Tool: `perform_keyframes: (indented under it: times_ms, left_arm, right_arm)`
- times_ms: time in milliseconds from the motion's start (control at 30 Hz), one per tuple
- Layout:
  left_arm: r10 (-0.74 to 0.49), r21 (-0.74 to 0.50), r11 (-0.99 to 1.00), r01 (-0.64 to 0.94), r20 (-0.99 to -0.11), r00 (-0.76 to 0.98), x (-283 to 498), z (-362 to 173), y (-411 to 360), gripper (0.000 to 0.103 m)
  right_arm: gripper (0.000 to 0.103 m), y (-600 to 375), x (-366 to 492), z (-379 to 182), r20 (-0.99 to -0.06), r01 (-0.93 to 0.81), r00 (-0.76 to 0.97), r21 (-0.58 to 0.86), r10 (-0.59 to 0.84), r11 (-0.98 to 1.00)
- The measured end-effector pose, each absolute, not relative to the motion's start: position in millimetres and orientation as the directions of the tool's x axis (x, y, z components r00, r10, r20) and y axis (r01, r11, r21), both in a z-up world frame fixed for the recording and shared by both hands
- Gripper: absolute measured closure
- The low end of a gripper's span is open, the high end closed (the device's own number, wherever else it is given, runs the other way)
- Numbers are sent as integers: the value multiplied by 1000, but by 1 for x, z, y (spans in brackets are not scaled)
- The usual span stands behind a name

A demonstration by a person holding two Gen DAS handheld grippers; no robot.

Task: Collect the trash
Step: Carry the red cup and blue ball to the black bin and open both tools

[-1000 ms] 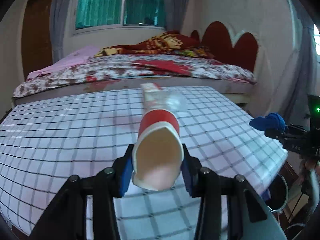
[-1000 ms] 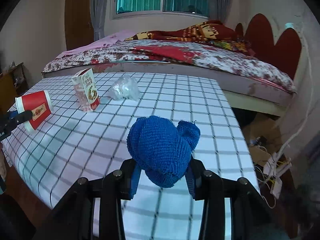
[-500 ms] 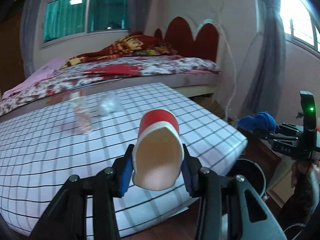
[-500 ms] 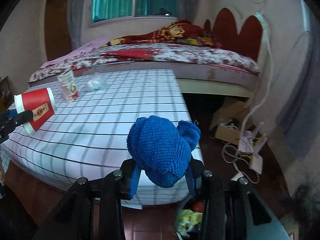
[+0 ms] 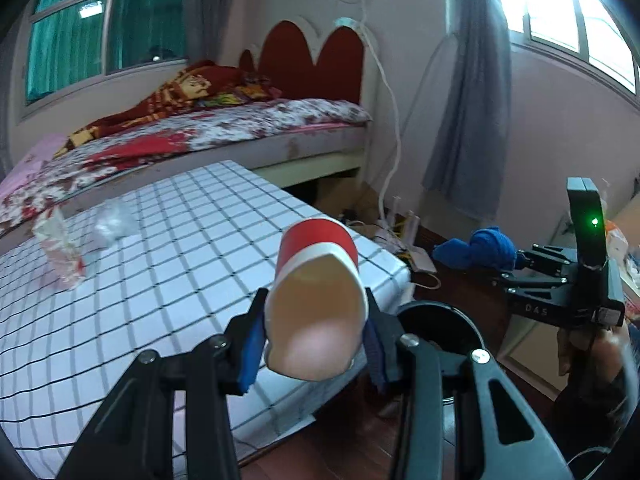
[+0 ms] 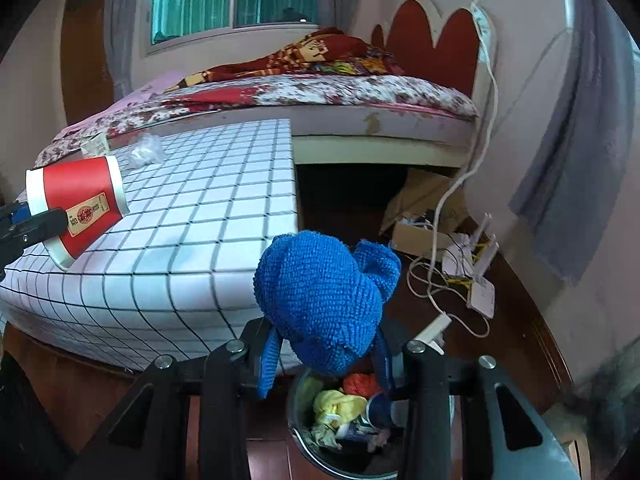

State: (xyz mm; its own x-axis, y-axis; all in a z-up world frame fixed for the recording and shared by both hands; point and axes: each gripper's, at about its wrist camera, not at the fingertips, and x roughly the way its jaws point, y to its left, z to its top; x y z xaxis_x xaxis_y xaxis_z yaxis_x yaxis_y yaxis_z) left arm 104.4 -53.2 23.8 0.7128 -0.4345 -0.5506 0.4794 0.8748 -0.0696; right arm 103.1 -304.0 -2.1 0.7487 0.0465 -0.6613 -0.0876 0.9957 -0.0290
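My left gripper [image 5: 316,344] is shut on a red and white paper cup [image 5: 316,292], held over the right edge of the checked table [image 5: 160,272]; the cup also shows in the right wrist view [image 6: 76,204]. My right gripper [image 6: 324,356] is shut on a blue knitted cloth [image 6: 324,300], right above a round trash bin [image 6: 344,428] that holds several scraps. The bin rim [image 5: 436,316] shows beside the table in the left wrist view, with the blue cloth [image 5: 484,248] beyond it. A small carton [image 5: 60,248] and a crumpled clear wrapper [image 5: 112,224] lie on the table.
A bed [image 6: 320,96] with a red headboard stands behind the table. Cables, a white router [image 6: 476,284] and a cardboard box [image 6: 420,208] lie on the wooden floor to the right. A grey curtain [image 5: 468,92] hangs by the window.
Both grippers have swung right, off the table toward the floor. The right gripper with the cloth now hangs over the bin; the cup has reached the table's right edge.
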Motion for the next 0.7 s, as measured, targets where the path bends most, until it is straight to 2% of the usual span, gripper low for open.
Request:
perform_keyframes:
  times_ms: [400, 700]
  left_arm:
    - [-526, -83, 783, 617, -617, 584, 89, -5, -135, 59]
    - [-539, -107, 734, 670, -692, 480, 88, -38, -182, 59]
  right_arm:
    - [62, -362, 79, -31, -706, -18, 708, 0, 13, 1000]
    - [61, -387, 70, -61, -758, -3, 652, 10, 9, 1000]
